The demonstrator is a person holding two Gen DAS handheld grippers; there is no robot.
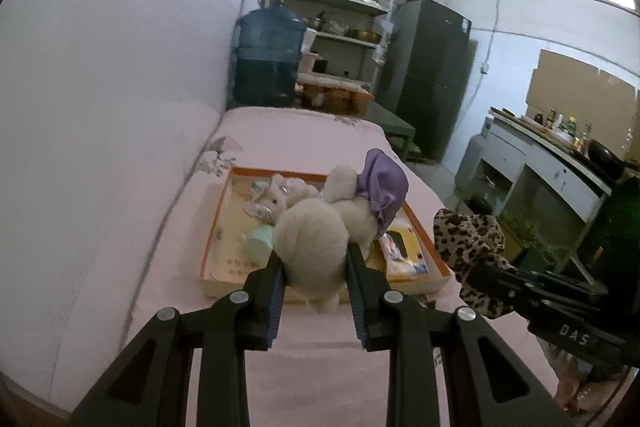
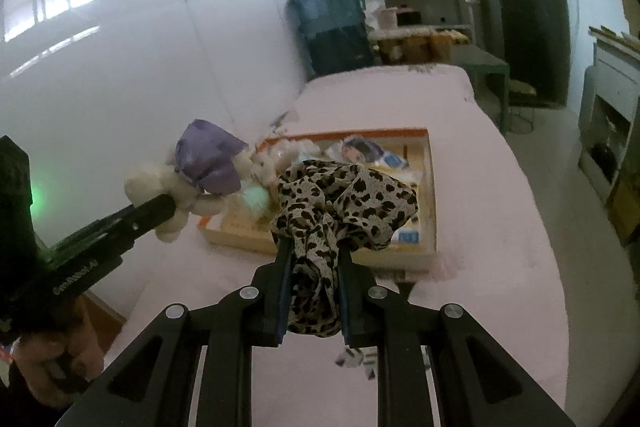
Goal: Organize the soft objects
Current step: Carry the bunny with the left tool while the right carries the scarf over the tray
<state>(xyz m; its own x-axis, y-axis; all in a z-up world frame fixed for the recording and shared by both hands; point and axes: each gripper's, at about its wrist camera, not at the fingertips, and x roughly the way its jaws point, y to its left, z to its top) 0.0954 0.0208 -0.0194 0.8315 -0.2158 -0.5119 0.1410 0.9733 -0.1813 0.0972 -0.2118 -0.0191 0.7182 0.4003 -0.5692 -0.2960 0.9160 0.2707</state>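
My left gripper [image 1: 314, 255] is shut on a cream plush toy [image 1: 316, 239] with a purple cloth cap [image 1: 380, 187], held in the air above the near edge of an orange-rimmed tray [image 1: 212, 239]. The same toy [image 2: 176, 187] shows at the left of the right wrist view. My right gripper [image 2: 314, 247] is shut on a leopard-print fabric piece [image 2: 348, 195], raised over the tray [image 2: 430, 187]. That leopard fabric [image 1: 468, 239] appears at the right of the left wrist view. Inside the tray lie a small pale plush [image 1: 280, 195], a mint green soft item [image 1: 260, 245] and a yellow packet [image 1: 404, 247].
The tray sits on a pink-covered table [image 1: 304, 131] against a white wall [image 1: 120, 87]. Behind stand a blue water jug [image 1: 268, 55], shelves [image 1: 340, 3] and a dark fridge [image 1: 432, 67]. A counter [image 1: 552, 163] runs along the right. A person's hand [image 2: 60, 359] holds the left gripper.
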